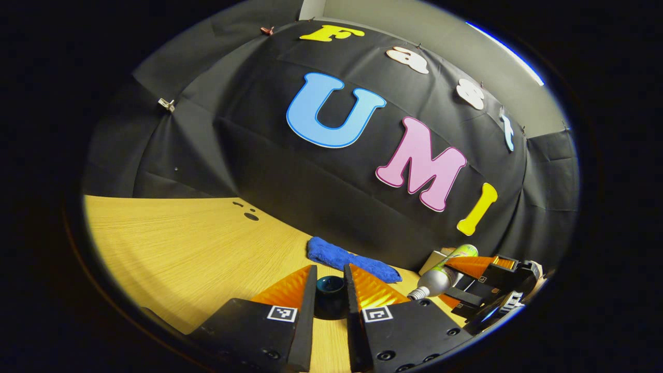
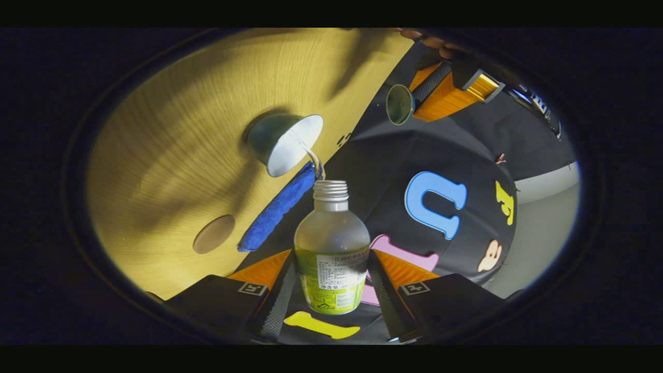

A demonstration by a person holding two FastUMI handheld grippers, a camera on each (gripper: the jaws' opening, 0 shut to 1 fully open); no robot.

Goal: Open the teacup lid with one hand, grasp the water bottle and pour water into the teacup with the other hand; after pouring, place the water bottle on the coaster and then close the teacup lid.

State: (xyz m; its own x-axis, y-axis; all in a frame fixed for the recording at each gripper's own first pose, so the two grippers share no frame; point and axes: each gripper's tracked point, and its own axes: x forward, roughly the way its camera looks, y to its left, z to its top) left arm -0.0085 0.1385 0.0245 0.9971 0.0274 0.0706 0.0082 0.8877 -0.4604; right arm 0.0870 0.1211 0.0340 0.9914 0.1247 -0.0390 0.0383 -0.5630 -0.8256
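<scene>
Pouring is under way: the right hand-held gripper (image 2: 331,290) clamps the water bottle (image 2: 331,254) across its labelled lower body, one finger pressing on each side, and a thin stream runs from the uncapped threaded neck into the teacup (image 2: 285,142). The teacup stands open on the tabletop (image 2: 171,129), just beside the blue cloth (image 2: 277,207); the round coaster (image 2: 214,234) lies farther from the teacup, on the same side of that cloth.

The bottle looks like thin clear plastic, light and growing lighter as it empties, so I judge it will flex under a hard squeeze and could slip on its smooth label if held too loosely. The labelled waist, where the fingers sit, seems the right place to hold it, since the shoulder and neck taper. The teacup looks glazed and hard, likely breakable and easy to nudge, so the neck should stay clear of its rim.

The left hand-held gripper (image 1: 330,292) grasps the dark teacup lid (image 1: 330,290) between its two fingers, held up and away from the teacup.

The right gripper view gives the stream, the teacup's pale inside and the coaster. The left gripper view gives the lid up close between its fingers, the cloth (image 1: 352,259) just beyond it, and the bottle (image 1: 443,274) from the side, tilted neck-down in the other gripper (image 1: 466,282).
</scene>
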